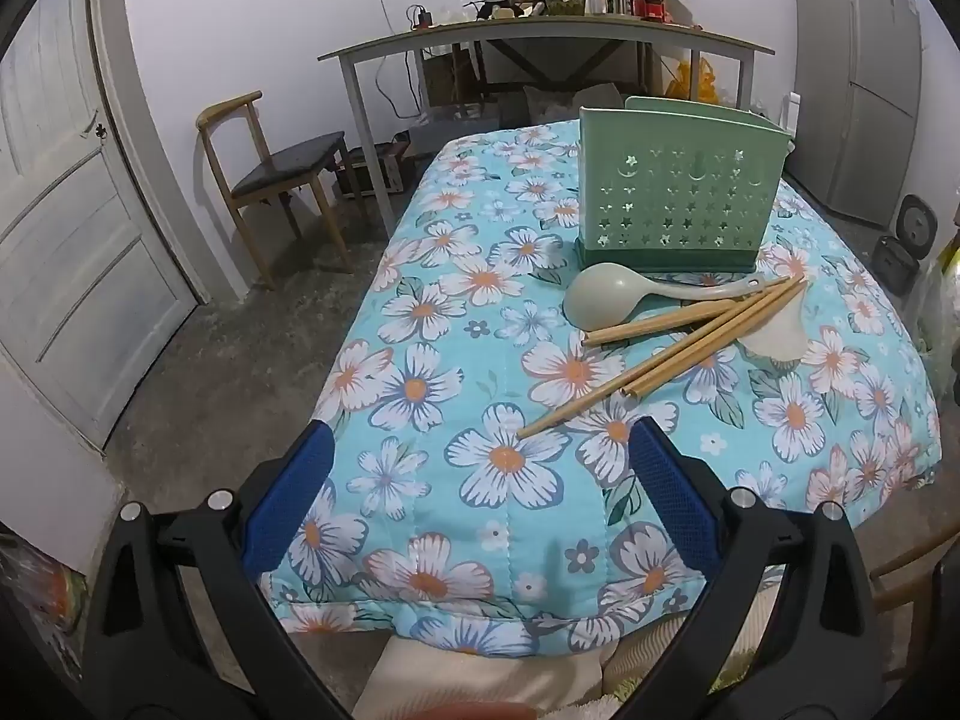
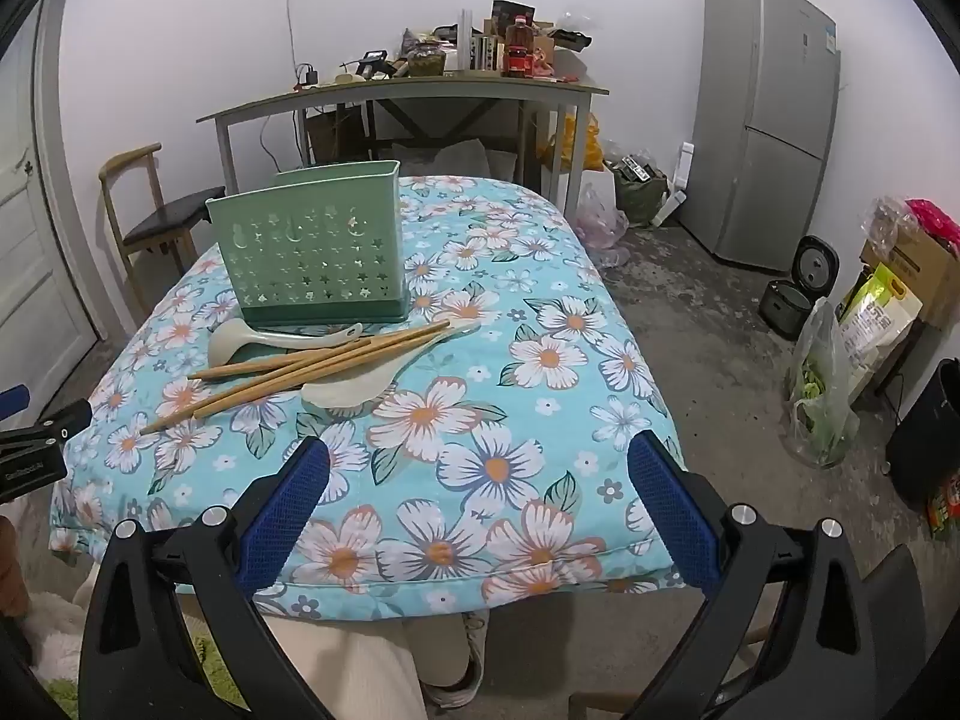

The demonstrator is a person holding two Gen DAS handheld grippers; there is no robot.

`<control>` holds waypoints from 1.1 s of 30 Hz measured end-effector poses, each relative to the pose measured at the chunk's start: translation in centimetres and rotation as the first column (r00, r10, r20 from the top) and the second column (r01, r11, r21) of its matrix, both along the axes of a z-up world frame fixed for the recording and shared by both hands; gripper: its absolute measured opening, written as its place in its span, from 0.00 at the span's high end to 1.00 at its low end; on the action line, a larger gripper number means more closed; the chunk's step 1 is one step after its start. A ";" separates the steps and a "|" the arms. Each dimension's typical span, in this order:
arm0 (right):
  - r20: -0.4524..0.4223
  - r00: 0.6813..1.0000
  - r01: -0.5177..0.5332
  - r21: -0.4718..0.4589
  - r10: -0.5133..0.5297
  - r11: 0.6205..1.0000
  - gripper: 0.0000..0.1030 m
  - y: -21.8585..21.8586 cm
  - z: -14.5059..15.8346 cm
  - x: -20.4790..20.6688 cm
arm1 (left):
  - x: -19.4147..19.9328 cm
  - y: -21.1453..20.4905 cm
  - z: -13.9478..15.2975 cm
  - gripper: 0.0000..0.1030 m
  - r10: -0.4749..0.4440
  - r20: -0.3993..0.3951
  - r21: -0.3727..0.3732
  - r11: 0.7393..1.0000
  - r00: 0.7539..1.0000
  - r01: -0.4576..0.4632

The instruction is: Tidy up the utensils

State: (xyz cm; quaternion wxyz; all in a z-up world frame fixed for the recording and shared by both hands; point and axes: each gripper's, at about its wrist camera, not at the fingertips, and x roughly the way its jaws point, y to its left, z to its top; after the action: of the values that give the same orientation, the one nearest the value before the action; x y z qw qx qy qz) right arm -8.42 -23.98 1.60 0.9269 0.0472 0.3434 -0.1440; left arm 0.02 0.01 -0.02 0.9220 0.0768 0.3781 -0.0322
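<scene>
Left gripper (image 1: 480,468) hangs over the near edge of the desk (image 1: 420,420), jaws spread wide, nothing between them. Right gripper (image 2: 480,480) likewise: wide apart, empty, tilted down at the floral cloth.

Utensils lie loose in one heap just in front of the green holder (image 2: 312,252). Wooden chopsticks (image 2: 312,366), several, fan out with tips toward the near left corner. Pale ladle (image 2: 240,336) lies partly beneath them, bowl to the left, close to the holder's base. Pale rice paddle (image 2: 348,390) lies under the chopsticks' other side, blade toward the grippers. Holder stands upright, perforated with stars, top open; appears empty, interior not visible.

Judgement: nothing sorted yet; first pick pending. Chopsticks lie on top, so they likely come first. Best taken near mid-length, across the shaft, one or two at a time, lest the rest roll. Soft cloth gives underneath, so fingers can press down around a stick. Lift clear before tipping upright over the holder.

Beyond: wooden chair (image 1: 270,180), cluttered back table (image 1: 540,36), fridge (image 2: 774,120).
</scene>
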 end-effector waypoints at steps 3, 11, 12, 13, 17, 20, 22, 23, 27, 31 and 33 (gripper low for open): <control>0.003 1.000 0.000 -0.001 0.000 1.000 0.06 0.1 0.0 0.0 | 0.0 0.0 0.0 0.08 0.000 0.001 0.000 1.000 1.000 0.000; 0.001 1.000 -0.001 0.000 0.001 1.000 0.06 0.2 0.0 0.0 | 0.0 0.0 0.0 0.08 0.000 -0.006 0.000 1.000 1.000 0.000; 0.001 1.000 -0.001 0.000 0.001 1.000 0.06 0.1 0.0 0.0 | 0.0 -0.1 0.0 0.08 0.000 -0.006 0.001 1.000 1.000 0.000; 0.001 1.000 -0.001 -0.001 0.001 1.000 0.06 0.2 0.0 0.1 | 0.0 0.0 0.0 0.08 -0.002 -0.006 0.000 1.000 1.000 0.002; 0.001 1.000 -0.001 -0.001 0.001 1.000 0.06 0.2 0.0 0.1 | -0.8 -0.2 -0.6 0.08 -0.001 -0.005 0.003 1.000 1.000 0.001; 0.002 1.000 -0.001 -0.003 0.001 1.000 0.06 0.1 0.1 0.1 | -0.5 -0.2 -0.5 0.08 -0.002 -0.007 0.001 1.000 1.000 0.002; 0.003 1.000 -0.002 -0.003 0.002 1.000 0.06 -0.3 0.3 0.0 | -0.5 -0.1 -0.5 0.08 -0.003 -0.009 0.000 1.000 1.000 0.003; 0.004 1.000 -0.003 -0.003 0.003 1.000 0.06 0.2 0.4 0.4 | -0.5 -0.1 -0.5 0.08 -0.004 -0.010 0.000 1.000 1.000 0.004; 0.002 1.000 -0.001 -0.006 0.001 1.000 0.06 0.4 0.2 0.3 | -0.4 -0.4 -0.8 0.08 -0.005 -0.012 0.002 1.000 1.000 0.005; 0.004 1.000 0.001 -0.001 -0.001 1.000 0.06 0.3 0.2 0.3 | -0.4 -0.4 -0.8 0.08 -0.005 -0.013 0.003 1.000 1.000 0.005; 0.004 1.000 0.000 -0.002 0.000 1.000 0.06 0.4 0.1 0.3 | -0.4 -0.4 -0.9 0.08 -0.005 -0.013 0.002 1.000 1.000 0.005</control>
State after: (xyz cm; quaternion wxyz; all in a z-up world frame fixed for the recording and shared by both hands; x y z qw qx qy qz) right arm -8.08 -23.55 1.66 0.9276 0.0464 0.3414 -0.1443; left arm -0.38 -0.37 -0.88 0.9193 0.0785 0.3840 -0.0346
